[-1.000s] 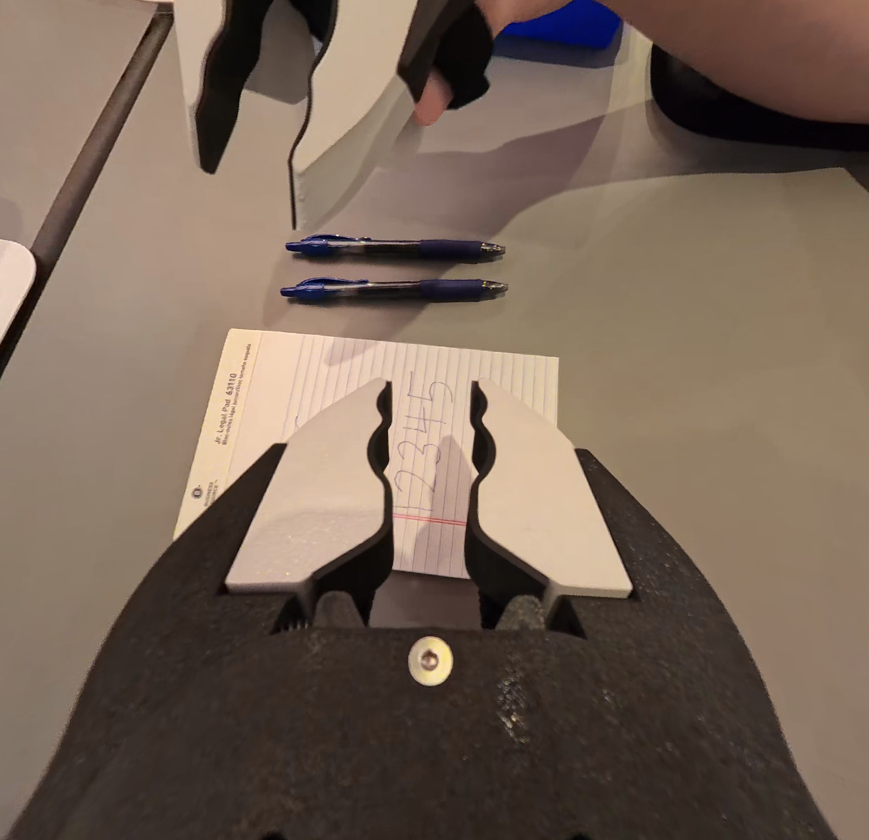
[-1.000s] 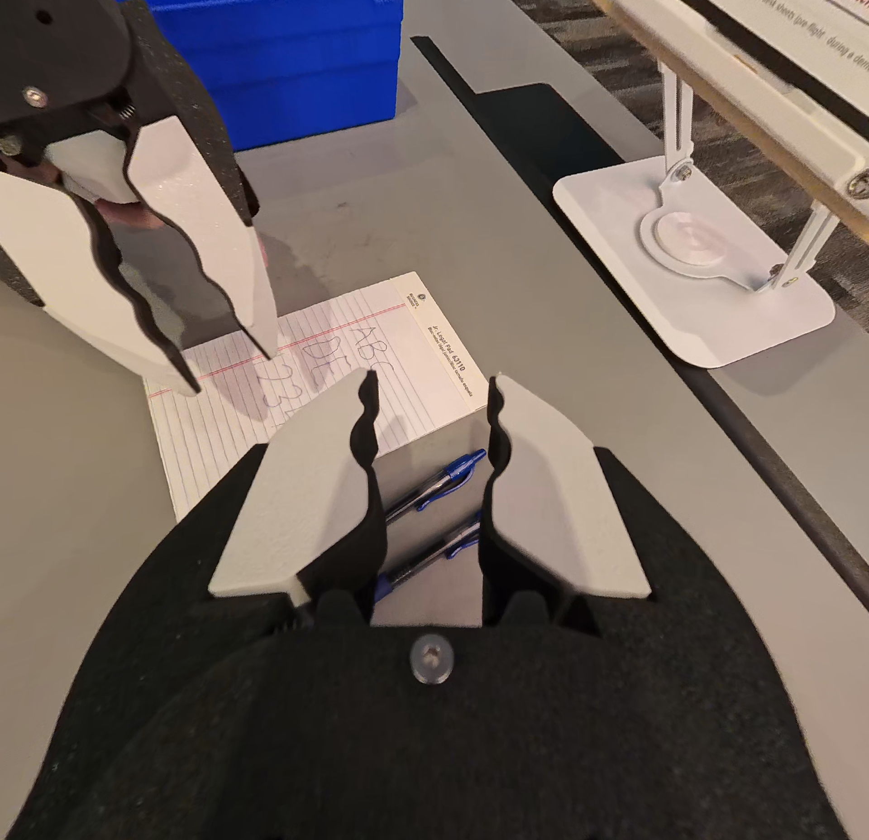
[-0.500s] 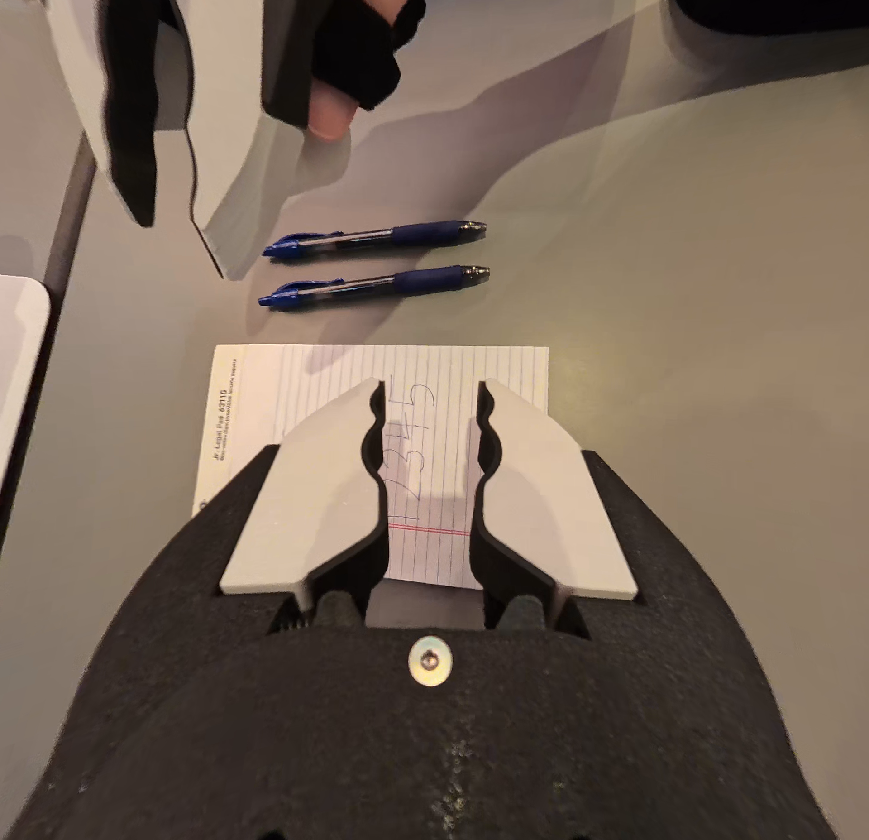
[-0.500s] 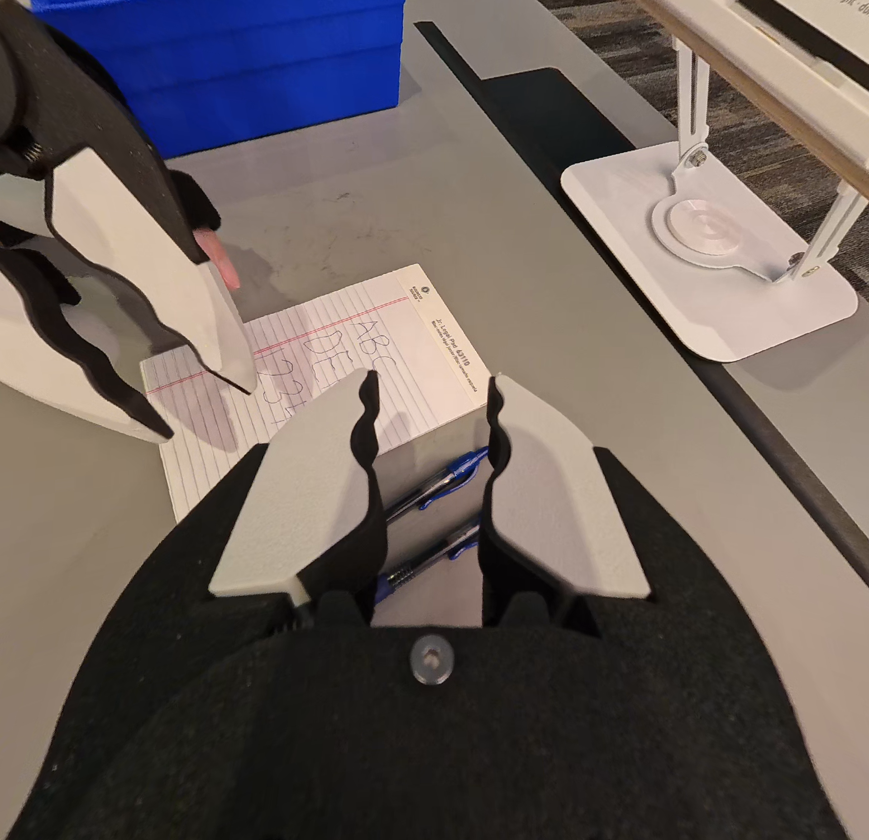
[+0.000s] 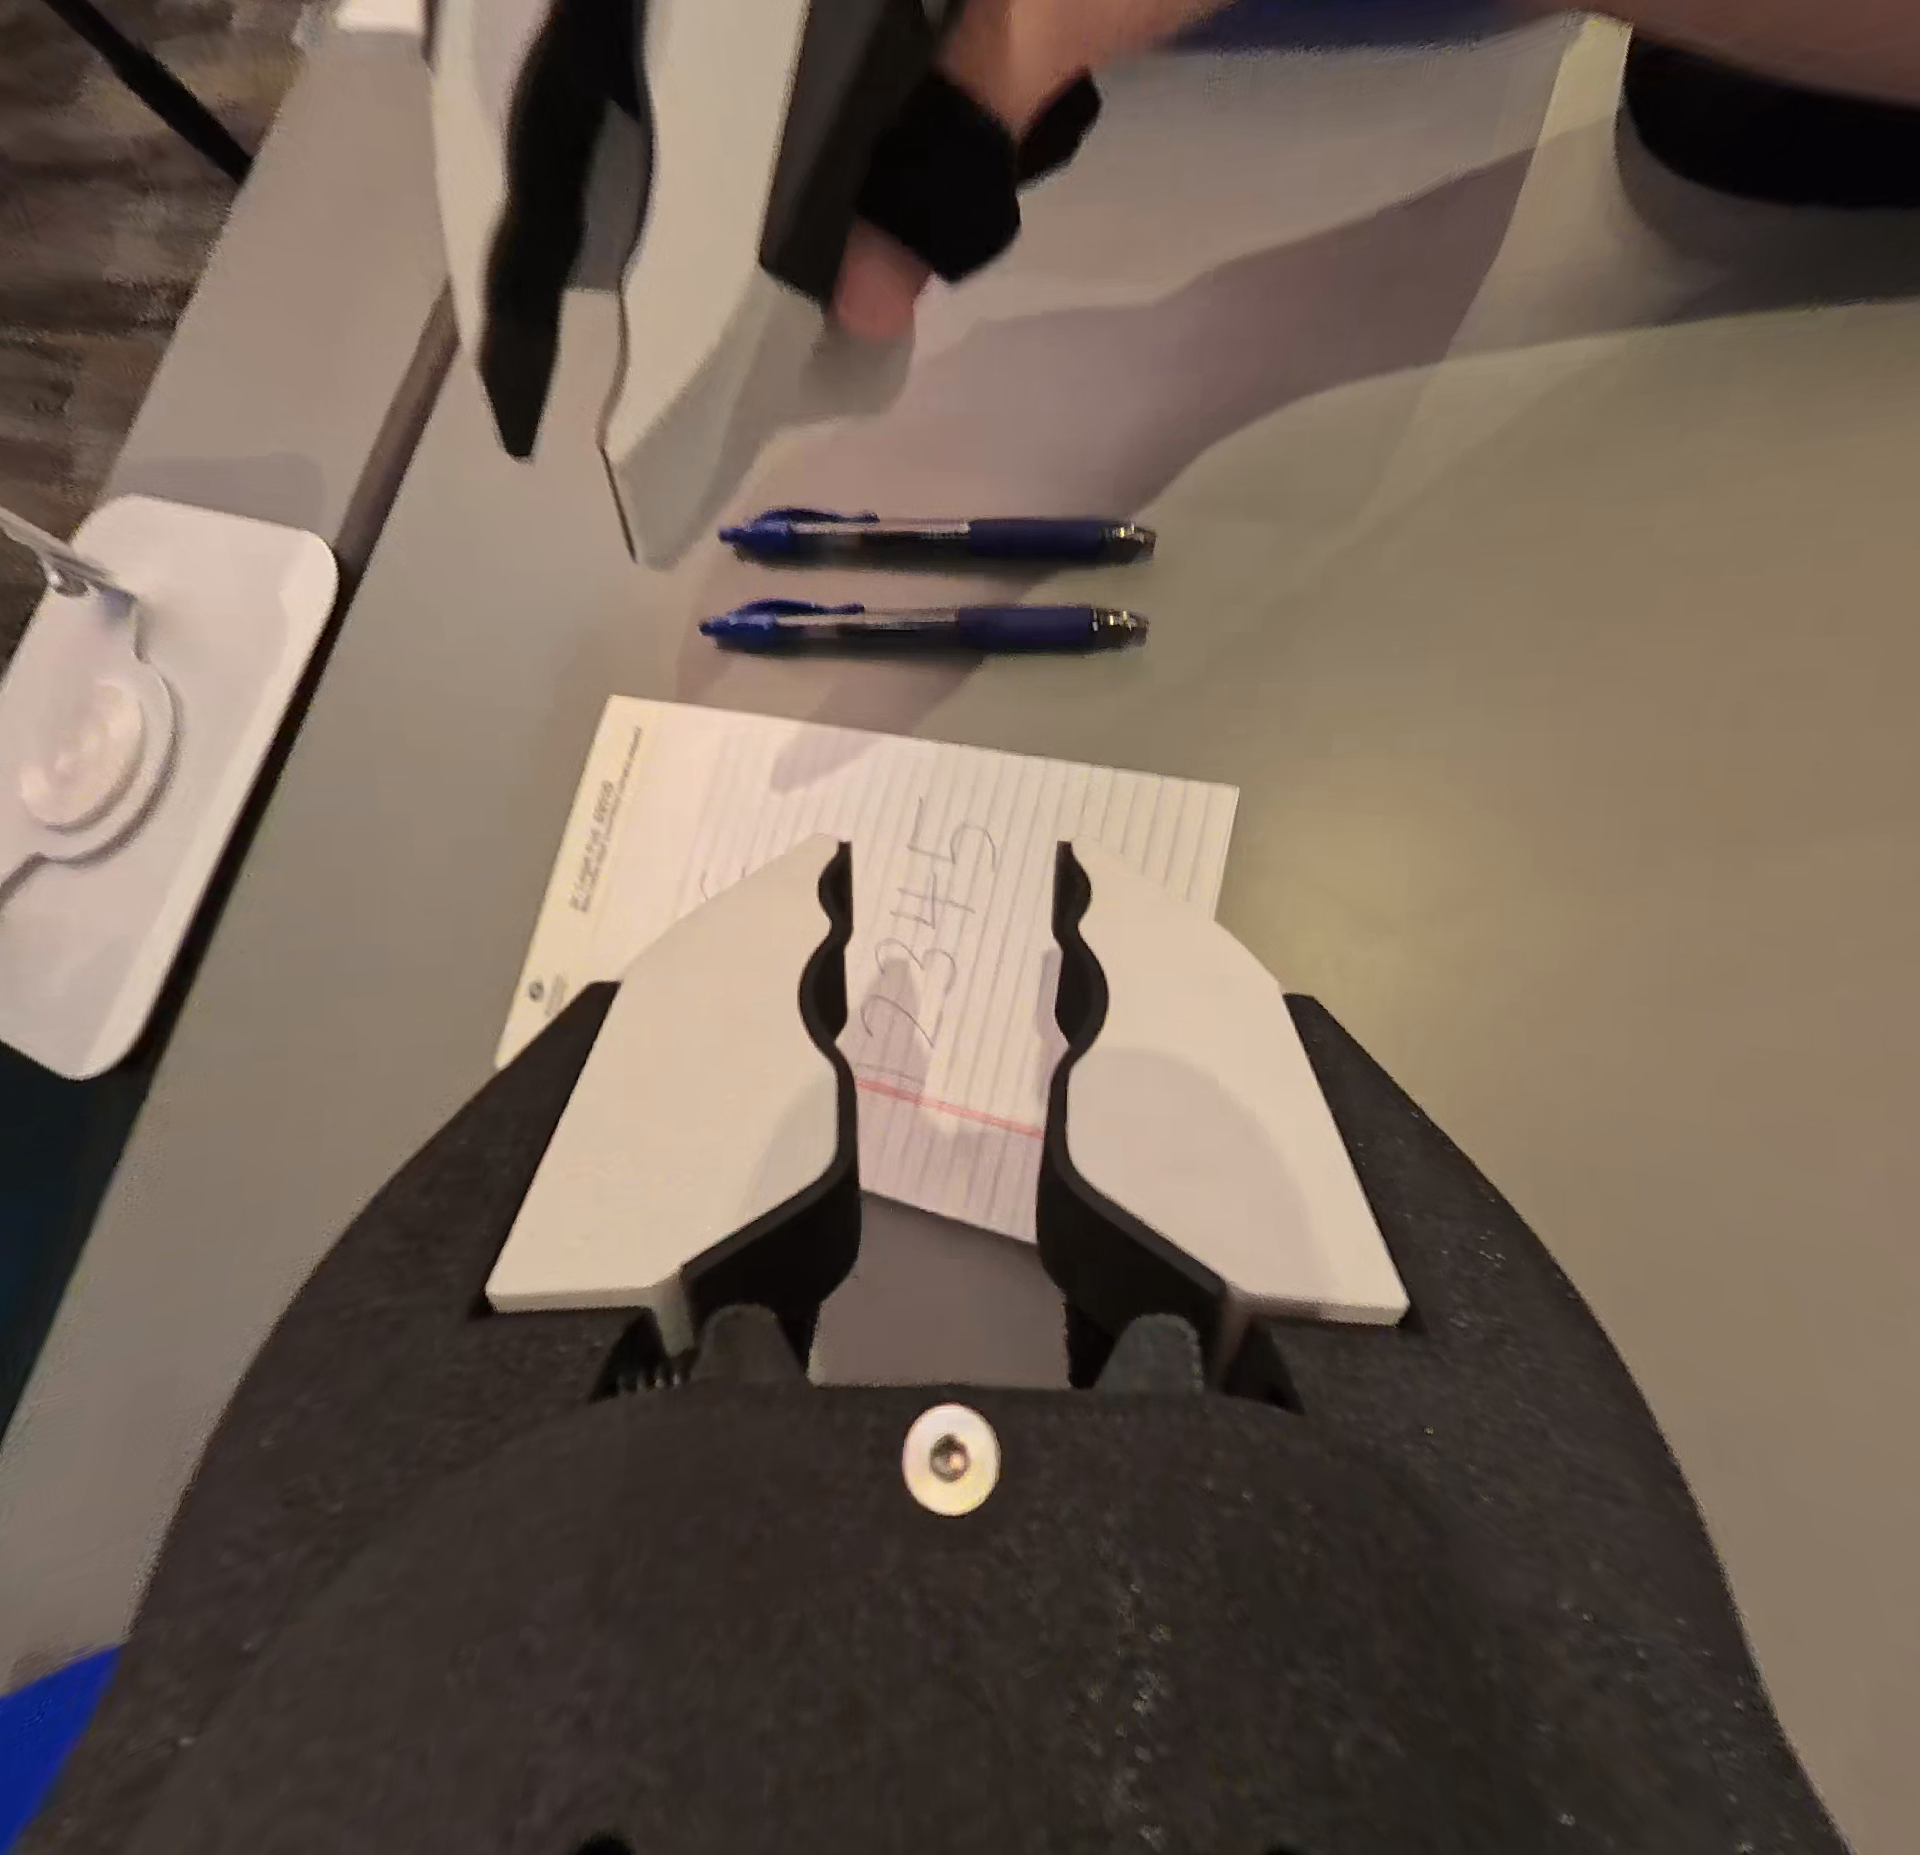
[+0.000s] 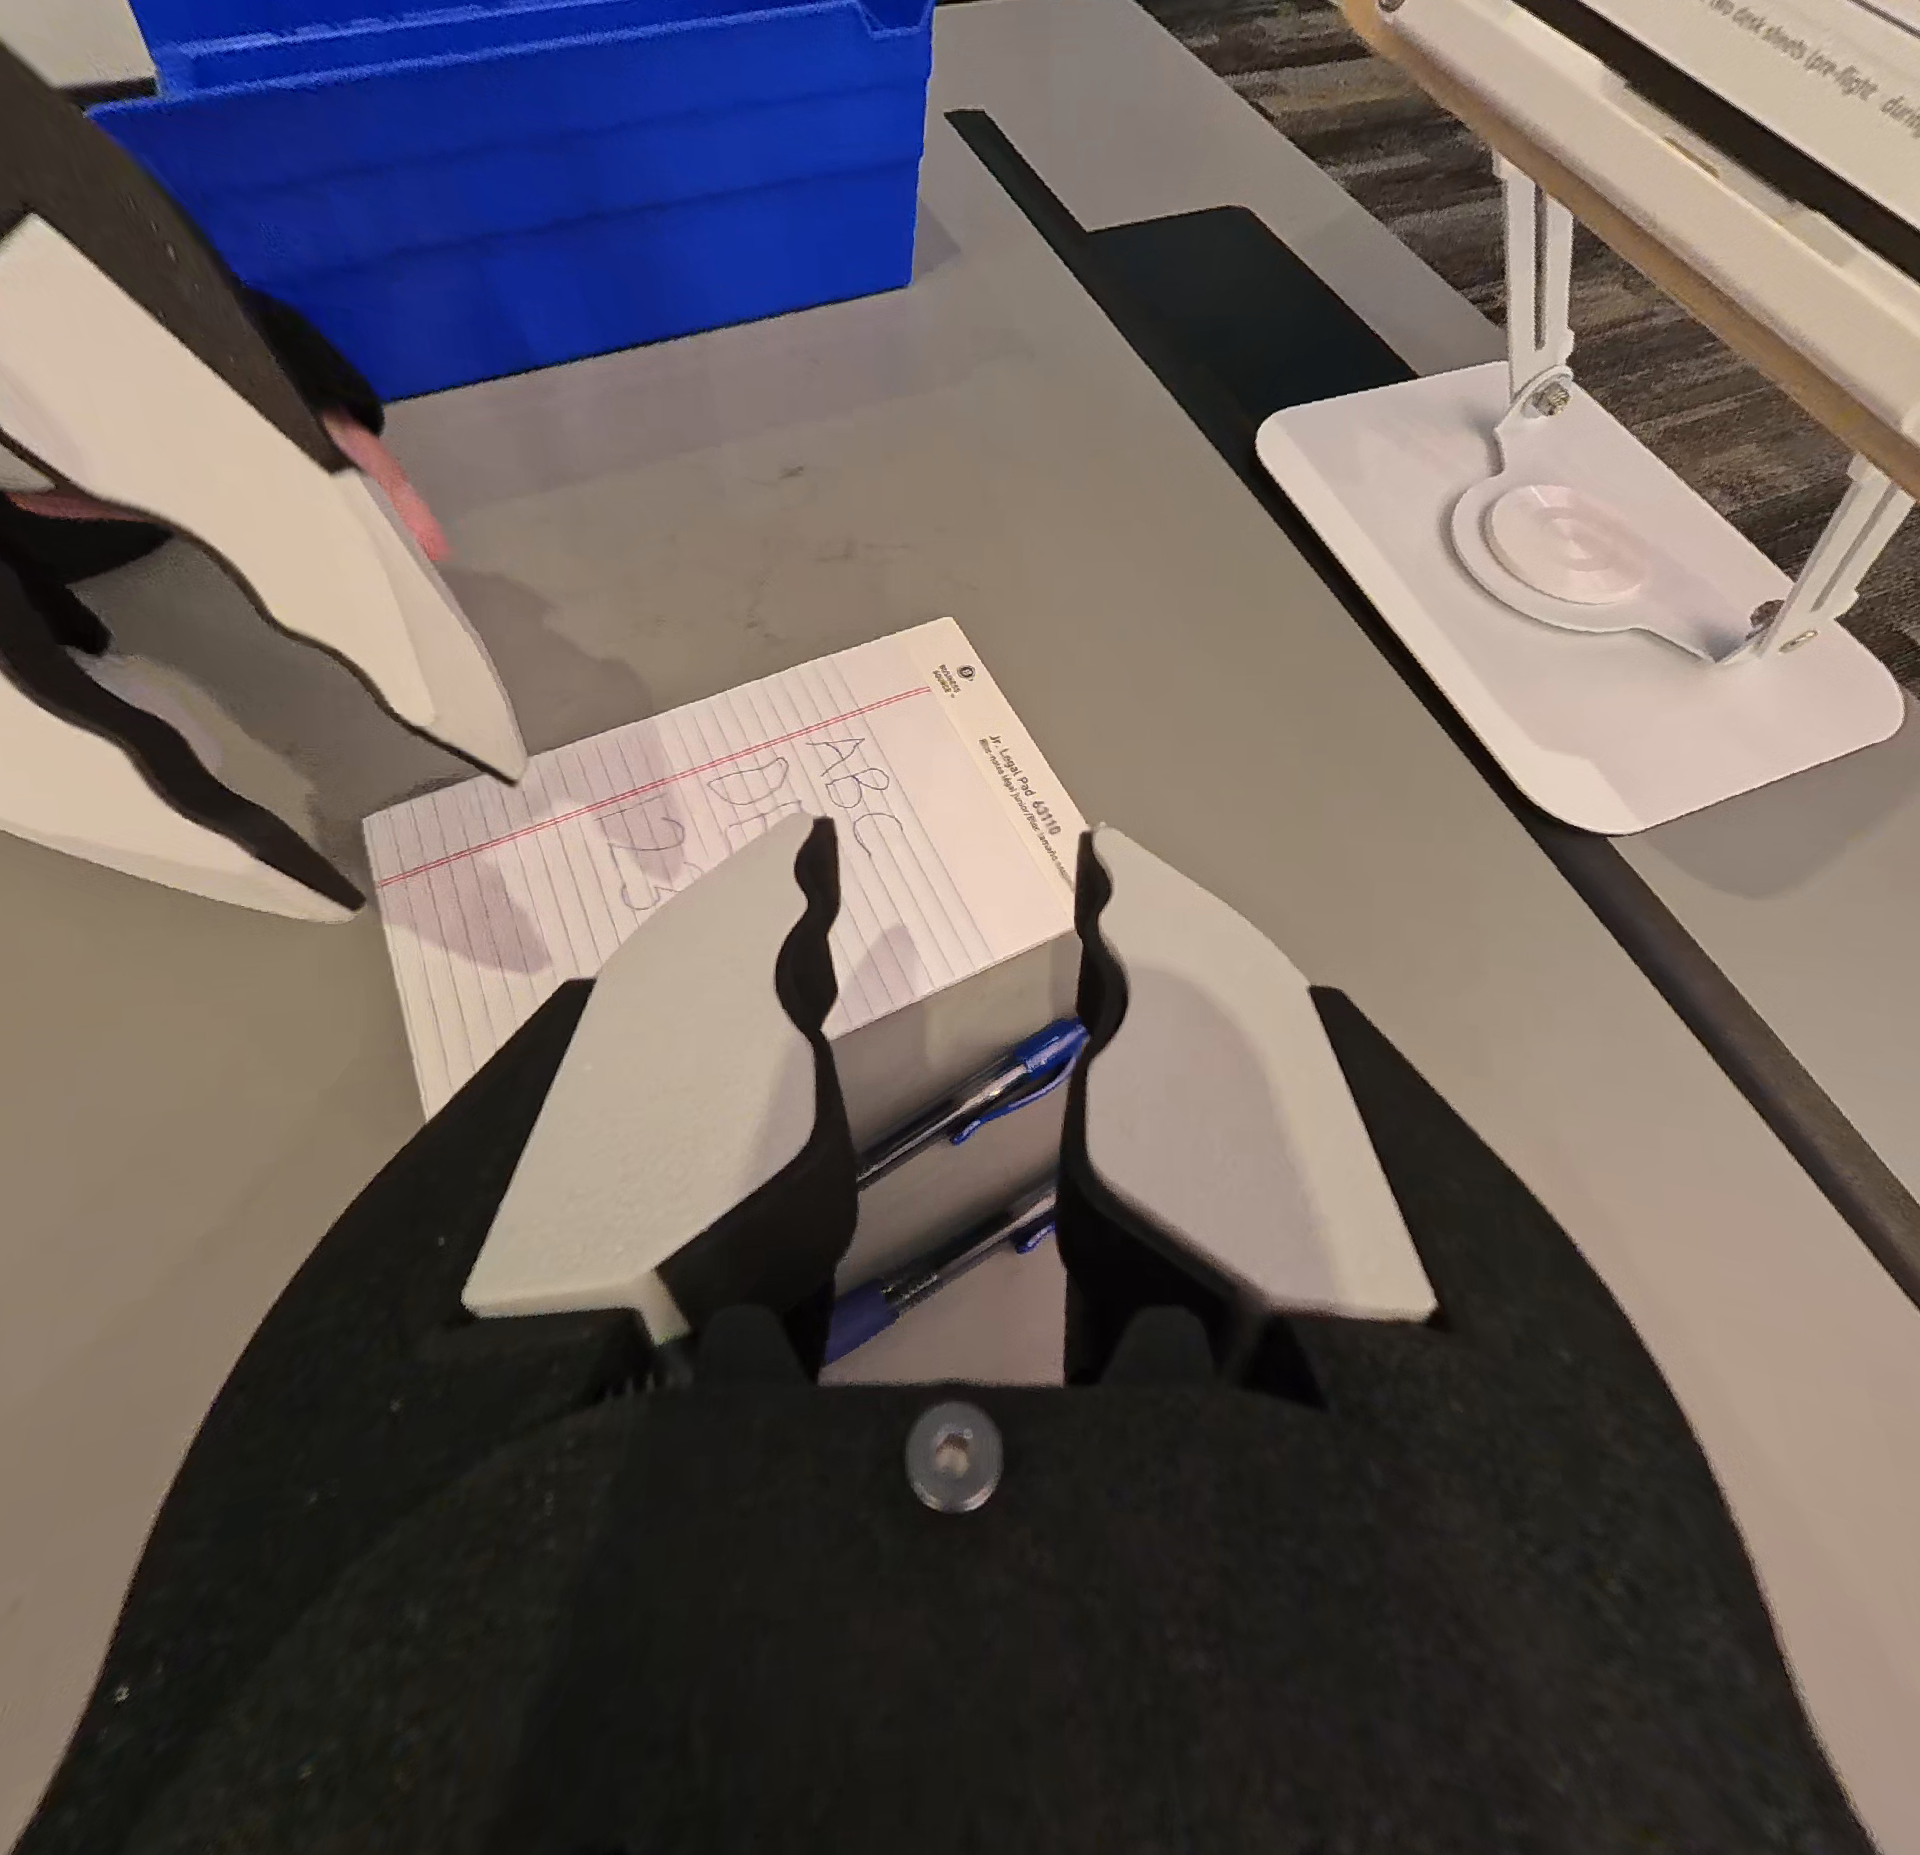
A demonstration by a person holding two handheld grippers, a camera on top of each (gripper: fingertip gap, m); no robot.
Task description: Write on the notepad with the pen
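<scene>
Left wrist view: right gripper (image 5: 582,475) has dropped closer to two blue-grip pens (image 5: 935,540), lying crosswise, tips rightward, beyond the white lined notepad (image 5: 935,870); left gripper (image 5: 951,860) spread, empty. Right wrist view: right gripper (image 6: 951,839) parted, empty, above pens (image 6: 977,1088) on grey table (image 6: 1195,766).

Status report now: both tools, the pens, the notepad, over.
Left tool open, empty, above notepad. Right tool open, empty, over two pens lying loose on table. Nothing blocks the pens.
</scene>
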